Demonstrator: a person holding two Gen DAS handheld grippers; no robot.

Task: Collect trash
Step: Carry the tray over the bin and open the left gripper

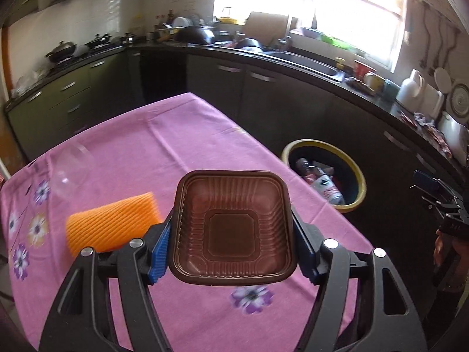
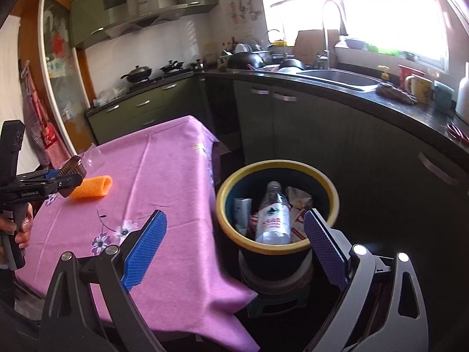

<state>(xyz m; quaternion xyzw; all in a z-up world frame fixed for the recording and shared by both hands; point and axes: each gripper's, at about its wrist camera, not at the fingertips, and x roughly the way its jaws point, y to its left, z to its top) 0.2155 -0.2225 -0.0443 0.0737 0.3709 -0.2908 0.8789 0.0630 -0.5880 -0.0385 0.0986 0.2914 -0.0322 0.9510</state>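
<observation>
My left gripper (image 1: 233, 228) is shut on a brown square plastic tray (image 1: 231, 226) and holds it above the pink tablecloth (image 1: 164, 152). The same tray shows edge-on in the right wrist view (image 2: 71, 166), held in the left gripper (image 2: 69, 183). An orange foam net sleeve (image 1: 112, 224) lies on the cloth to the left; it also shows in the right wrist view (image 2: 92, 189). A clear plastic dome lid (image 1: 70, 173) lies beyond it. My right gripper (image 2: 234, 245) is open and empty, just above the yellow-rimmed trash bin (image 2: 222, 193), which holds a plastic bottle (image 2: 272, 220) and wrappers.
The bin (image 1: 362, 182) stands on a stool off the table's right edge. Dark kitchen cabinets (image 1: 263, 94) and a counter with a sink (image 2: 337, 77) run behind. A stove with pans (image 2: 146, 73) is at the back left.
</observation>
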